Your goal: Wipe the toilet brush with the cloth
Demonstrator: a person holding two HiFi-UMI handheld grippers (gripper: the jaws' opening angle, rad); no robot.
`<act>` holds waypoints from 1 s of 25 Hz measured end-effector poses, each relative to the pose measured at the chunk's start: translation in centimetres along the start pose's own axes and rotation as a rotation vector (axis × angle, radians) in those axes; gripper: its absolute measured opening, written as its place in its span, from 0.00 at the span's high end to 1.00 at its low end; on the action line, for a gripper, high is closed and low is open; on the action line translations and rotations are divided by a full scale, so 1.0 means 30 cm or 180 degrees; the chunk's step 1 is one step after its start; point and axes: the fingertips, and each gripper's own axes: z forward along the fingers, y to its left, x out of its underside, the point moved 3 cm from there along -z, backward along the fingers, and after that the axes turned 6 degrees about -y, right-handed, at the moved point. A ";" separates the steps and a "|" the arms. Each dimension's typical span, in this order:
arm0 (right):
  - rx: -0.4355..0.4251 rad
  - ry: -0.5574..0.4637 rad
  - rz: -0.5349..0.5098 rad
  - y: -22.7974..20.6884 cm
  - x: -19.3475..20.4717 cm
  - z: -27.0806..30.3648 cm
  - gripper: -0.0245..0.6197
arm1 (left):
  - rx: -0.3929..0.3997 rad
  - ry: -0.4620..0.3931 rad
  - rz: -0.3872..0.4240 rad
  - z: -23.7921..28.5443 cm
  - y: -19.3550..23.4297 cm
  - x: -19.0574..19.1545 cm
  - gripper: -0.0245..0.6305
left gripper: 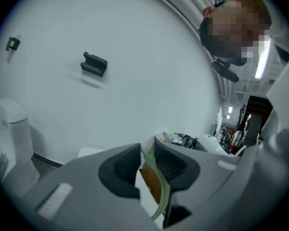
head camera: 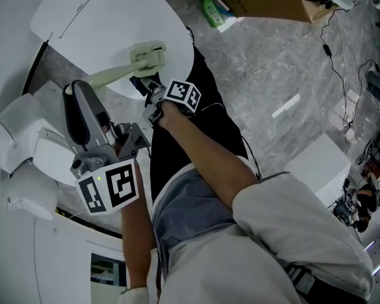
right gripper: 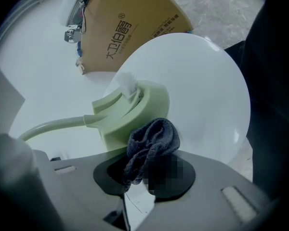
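The left gripper (left gripper: 147,162) is clamped on the thin, pale-green plastic handle (head camera: 107,75). The right gripper (right gripper: 147,170), arm extended, grasps a bunched dark knit cloth (right gripper: 151,141) touching the toilet brush (right gripper: 135,112) head, over a glossy white lid (right gripper: 207,90).

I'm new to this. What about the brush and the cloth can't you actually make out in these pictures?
The brush head: its underside faces the toilet lid, hidden in the right gripper view.
The cloth: bunched up in the right gripper in the right gripper view, so its full size and shape are hidden.
The brush handle: the left gripper view shows only a green sliver; the body of the left gripper covers the rest.
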 end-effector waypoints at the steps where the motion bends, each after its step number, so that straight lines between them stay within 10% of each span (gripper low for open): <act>1: -0.0013 0.0017 0.0002 0.006 0.006 -0.001 0.83 | -0.0002 -0.0004 -0.0001 -0.001 0.000 -0.001 0.96; 25: -0.0313 0.0505 -0.0129 0.159 0.142 0.016 0.83 | -0.0006 -0.0041 -0.0011 -0.002 0.005 -0.003 0.96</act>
